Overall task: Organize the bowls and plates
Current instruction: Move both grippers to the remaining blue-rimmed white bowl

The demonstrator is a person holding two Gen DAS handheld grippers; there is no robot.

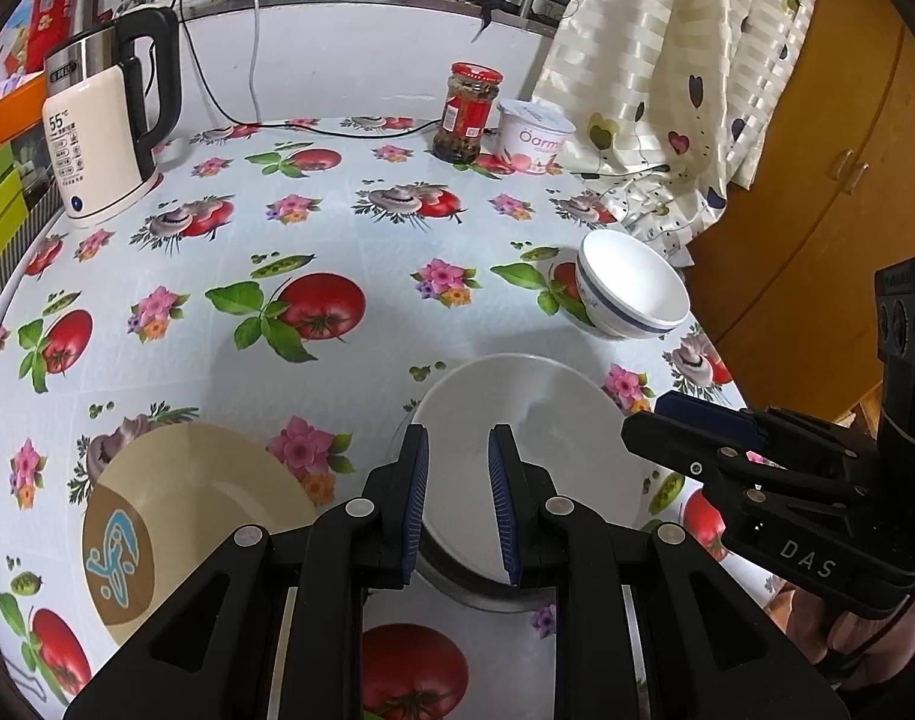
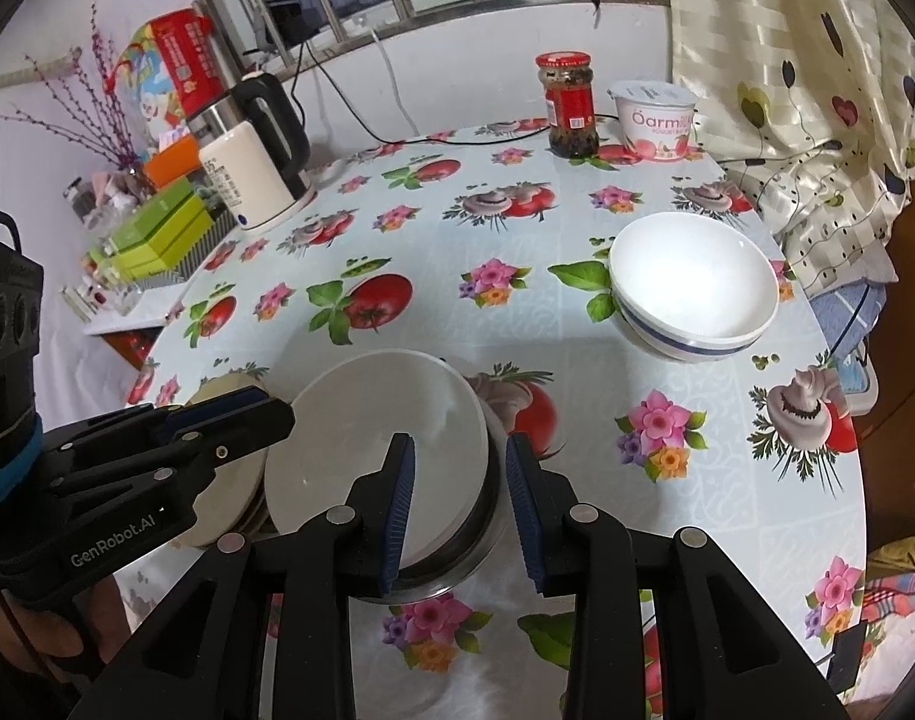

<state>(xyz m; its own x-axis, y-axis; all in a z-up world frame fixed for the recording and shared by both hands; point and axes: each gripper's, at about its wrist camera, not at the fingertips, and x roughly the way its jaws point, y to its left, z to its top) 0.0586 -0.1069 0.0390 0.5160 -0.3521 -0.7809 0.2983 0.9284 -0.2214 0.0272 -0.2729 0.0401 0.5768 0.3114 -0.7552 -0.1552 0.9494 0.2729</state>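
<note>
flowered tablecloth [image 1: 349, 228] fills both views. low in the frame, the white plate [image 2: 373, 450] sits on a steel dish [image 2: 463, 564]. my right gripper [image 2: 460, 504] hangs slightly spread around its edge, not pinching; my left gripper [image 1: 457, 504] likewise. cream plate [image 1: 187, 510] lower left, white bowl [image 1: 631, 294] at right.

Two wrist fisheyes look steeply down, close over the table [image 1: 349, 240]; both share the white plate [image 1: 517, 420] [image 2: 385, 450], bowls at 1 o'clock.

Dishes counted on the table

One white plate [image 1: 535, 420], one cream plate [image 1: 199, 504], one white bowl [image 2: 694, 285], one jar [image 1: 469, 111], one kettle [image 1: 106, 120] are seen.
</note>
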